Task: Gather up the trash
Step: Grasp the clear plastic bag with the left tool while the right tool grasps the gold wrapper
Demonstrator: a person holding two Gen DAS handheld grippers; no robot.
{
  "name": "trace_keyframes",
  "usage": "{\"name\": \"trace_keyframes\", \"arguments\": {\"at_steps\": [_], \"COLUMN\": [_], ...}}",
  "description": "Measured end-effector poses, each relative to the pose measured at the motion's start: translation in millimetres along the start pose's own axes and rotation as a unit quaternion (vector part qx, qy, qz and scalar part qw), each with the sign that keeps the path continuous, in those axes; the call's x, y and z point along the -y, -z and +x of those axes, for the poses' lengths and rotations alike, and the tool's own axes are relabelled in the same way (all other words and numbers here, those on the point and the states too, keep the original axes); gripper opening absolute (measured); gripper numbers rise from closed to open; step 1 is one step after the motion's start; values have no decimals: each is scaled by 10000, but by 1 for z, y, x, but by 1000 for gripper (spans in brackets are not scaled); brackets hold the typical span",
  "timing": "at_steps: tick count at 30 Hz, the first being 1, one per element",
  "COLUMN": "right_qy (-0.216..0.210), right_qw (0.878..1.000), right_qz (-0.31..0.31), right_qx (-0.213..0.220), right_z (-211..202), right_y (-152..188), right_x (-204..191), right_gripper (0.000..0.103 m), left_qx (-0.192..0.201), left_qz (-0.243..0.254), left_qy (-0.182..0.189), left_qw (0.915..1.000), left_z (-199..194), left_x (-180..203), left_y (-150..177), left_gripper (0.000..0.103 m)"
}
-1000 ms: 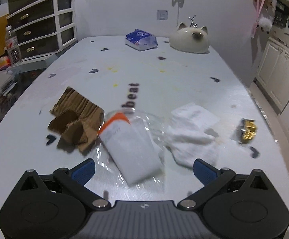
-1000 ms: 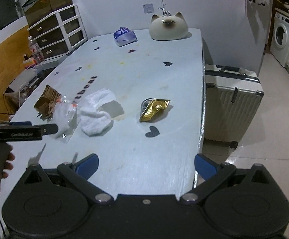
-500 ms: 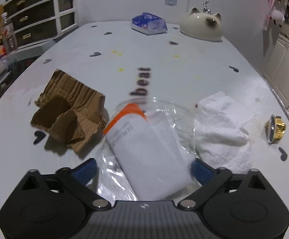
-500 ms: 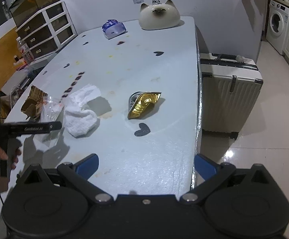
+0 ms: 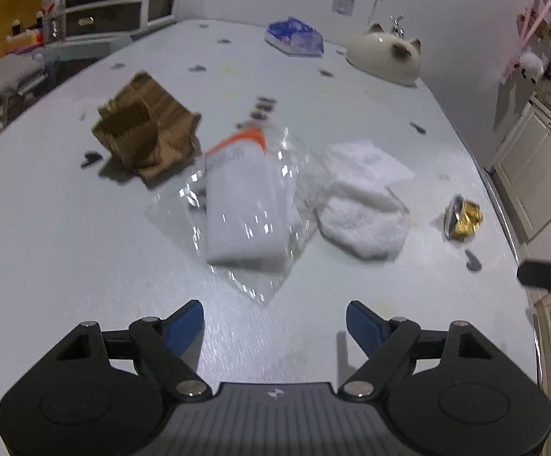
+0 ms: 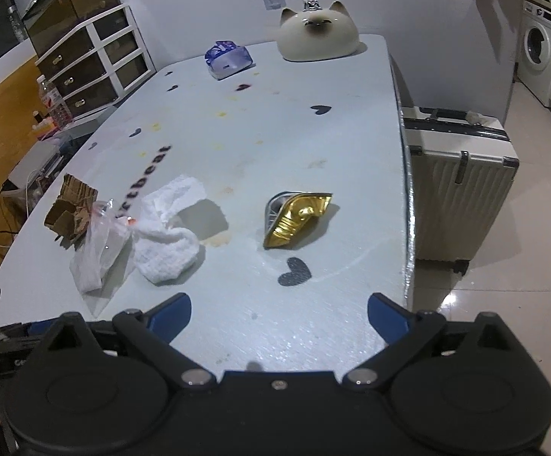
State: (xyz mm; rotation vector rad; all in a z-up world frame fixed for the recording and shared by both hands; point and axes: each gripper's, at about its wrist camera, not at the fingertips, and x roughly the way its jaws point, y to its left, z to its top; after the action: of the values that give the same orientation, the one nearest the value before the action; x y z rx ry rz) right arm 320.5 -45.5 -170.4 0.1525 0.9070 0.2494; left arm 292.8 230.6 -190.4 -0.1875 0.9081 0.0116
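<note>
Trash lies in a row on the tabletop (image 6: 313, 144); landmark = tissue (image 5: 363, 197), a crumpled white wad mid-row.

Left to right:
- Cardboard (image 5: 146, 133): torn, brown, folded, far left of tissue, touching the bag's edge.
- Bag (image 5: 245, 205): clear crinkled plastic with a white pack and orange strip inside, just left of tissue, edges touching it.
- Foil (image 5: 461, 218): crushed gold wrapper, well right of tissue.

Left tongs (image 5: 274, 321): wide open, empty, hovering just short of the bag's near corner.
Right tongs (image 6: 279, 315): wide open, empty, near the tabletop's front edge, in line with the foil.

Judgement: step in hand is likely the bag grab. Best to come in low, straddle the white pack rather than loose film, then close fully; film alone may slip or drag the tissue.
</note>
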Motion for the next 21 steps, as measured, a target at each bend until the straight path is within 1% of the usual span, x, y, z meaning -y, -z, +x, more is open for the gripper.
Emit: {"name": "trace_keyframes", "arguments": {"at_steps": [2, 3, 6, 8, 11, 13, 15, 16, 18, 21], "right_qy": [-15, -27, -32, -2, 44, 58, 56, 36, -36, -149], "right_qw": [10000, 10000, 9999, 9999, 9998, 9997, 9994, 9993, 9988, 9973], "right_qz": [36, 59, 97, 134, 200, 241, 299, 342, 441, 666], "right_qx": [-6, -8, -35, -35, 17, 73, 136, 167, 232, 254], "right_z": [1, 1, 2, 3, 4, 4, 5, 6, 9, 18], "right_y": [0, 0, 2, 1, -2, -5, -10, -13, -21, -31], "right_x": [0, 1, 3, 5, 10, 12, 15, 16, 20, 26], "right_gripper": [99, 99, 99, 99, 98, 98, 97, 95, 93, 86], "left_qx": [96, 162, 400, 522, 592, 579, 443, 347, 211, 177], "left_qz": [-136, -247, -531, -730, -984, -968, -665, -531, -385, -266], "left_qy": [-87, -120, -245, -438, -750, -1027, -1433, -1576, -1655, -1688], "left_qw": [9998, 9995, 9975, 9950, 9906, 9883, 9865, 9855, 9852, 9851], "left_z": [0, 0, 2, 7, 22, 35, 50, 56, 58, 47], "left_x": [-1, -1, 2, 6, 13, 18, 24, 25, 25, 19], "left_y": [-15, -25, -57, -79, -108, -120, -124, -123, -114, -93], "left_gripper": [85, 89, 94, 96, 97, 97, 97, 97, 97, 97]}}
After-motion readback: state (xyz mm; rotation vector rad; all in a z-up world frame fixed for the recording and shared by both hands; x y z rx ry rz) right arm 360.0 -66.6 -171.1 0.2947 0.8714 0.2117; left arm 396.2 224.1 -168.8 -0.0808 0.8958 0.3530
